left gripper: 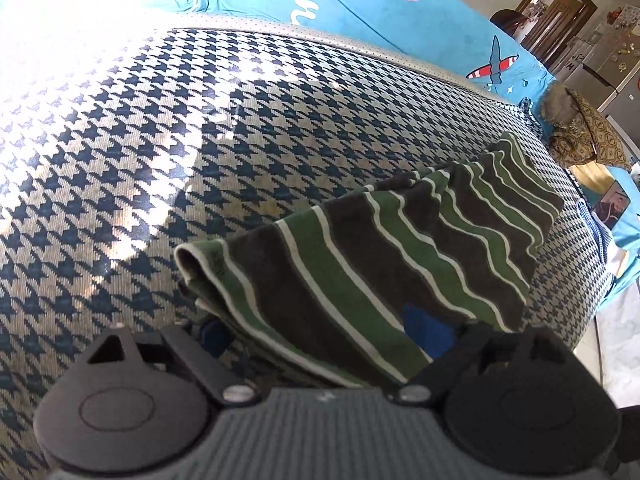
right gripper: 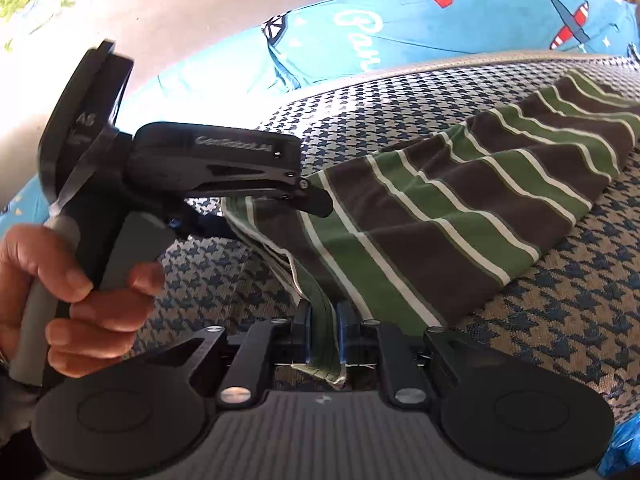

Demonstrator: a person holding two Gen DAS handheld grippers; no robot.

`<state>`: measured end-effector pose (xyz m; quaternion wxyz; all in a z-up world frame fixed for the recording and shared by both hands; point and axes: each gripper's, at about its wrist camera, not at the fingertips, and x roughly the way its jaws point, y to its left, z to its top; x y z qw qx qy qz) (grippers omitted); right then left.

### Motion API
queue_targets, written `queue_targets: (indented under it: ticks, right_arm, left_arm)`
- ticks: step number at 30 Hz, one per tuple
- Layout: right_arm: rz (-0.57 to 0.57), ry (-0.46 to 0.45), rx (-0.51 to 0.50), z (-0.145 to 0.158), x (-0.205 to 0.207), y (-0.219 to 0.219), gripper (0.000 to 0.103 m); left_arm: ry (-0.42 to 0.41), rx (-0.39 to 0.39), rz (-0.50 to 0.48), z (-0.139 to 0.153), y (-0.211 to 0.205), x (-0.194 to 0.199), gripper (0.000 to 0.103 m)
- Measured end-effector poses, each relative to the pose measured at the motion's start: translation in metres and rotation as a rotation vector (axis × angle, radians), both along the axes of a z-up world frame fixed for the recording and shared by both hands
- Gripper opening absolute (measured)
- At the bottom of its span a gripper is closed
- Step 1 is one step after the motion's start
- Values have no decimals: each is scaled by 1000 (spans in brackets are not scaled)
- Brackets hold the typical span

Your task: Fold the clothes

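A person is working over a houndstooth-patterned seat cover (left gripper: 200, 140), and the striped garment (left gripper: 400, 248), green and dark brown with thin white lines, is lying folded on it in several layers, its long body running away toward the far end of the cushion. The right gripper (right gripper: 324, 332) is pinching a narrow strip of the garment's near edge between its blue pads (right gripper: 343, 332); the jaws are drawn almost together with only the cloth between them, presumably so the edge can be lifted or carried over without slipping. The left gripper (left gripper: 324, 332) is standing much wider: one blue pad is showing at the left by the garment's rolled corner and the other on the right against the cloth, with the thick folded edge lying between them. I cannot tell whether it is actually squeezing that bundle or merely straddling it. Seen from the right wrist, the left tool is reaching in from the side, a hand (right gripper: 72, 296) wrapped around its grey handle, its tip resting on the cloth beside the pinched strip; taking two neighbouring points on one edge looks like a way to keep it straight for the next fold. Pale lettering along that gripper's body is partly blurred but seems to read "GenRobot.AI". Behind the seat a bright blue cloth (left gripper: 360, 12) is showing white script beginning "Pa", a red shape and a little aeroplane.
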<state>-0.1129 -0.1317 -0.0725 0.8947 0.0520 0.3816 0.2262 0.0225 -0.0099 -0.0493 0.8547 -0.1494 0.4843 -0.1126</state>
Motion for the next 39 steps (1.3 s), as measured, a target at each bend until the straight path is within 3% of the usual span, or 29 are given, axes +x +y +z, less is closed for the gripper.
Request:
queue_targets:
  ticks: [3, 6, 8, 13, 30, 35, 39]
  right_arm:
    - [16, -29, -44, 0, -3, 6, 14]
    - [32, -53, -78, 0, -6, 11, 16]
    - [47, -60, -78, 0, -8, 12, 24]
    - [93, -100, -97, 1, -12, 19, 39]
    - [179, -257, -310, -14, -13, 59, 44]
    - [172, -300, -341, -17, -9, 63, 41]
    - [162, -314, -352, -17, -5, 62, 23]
  left_arm:
    - [-7, -5, -1, 0, -1, 0, 67]
    - [-13, 2, 6, 1, 0, -1, 59]
    - [-16, 2, 7, 1, 1, -2, 55]
    - [-15, -6, 10, 2, 2, -2, 54]
    - [-6, -22, 9, 0, 1, -2, 54]
    - [-11, -12, 5, -1, 0, -2, 54]
    - [-34, 27, -3, -2, -4, -1, 55]
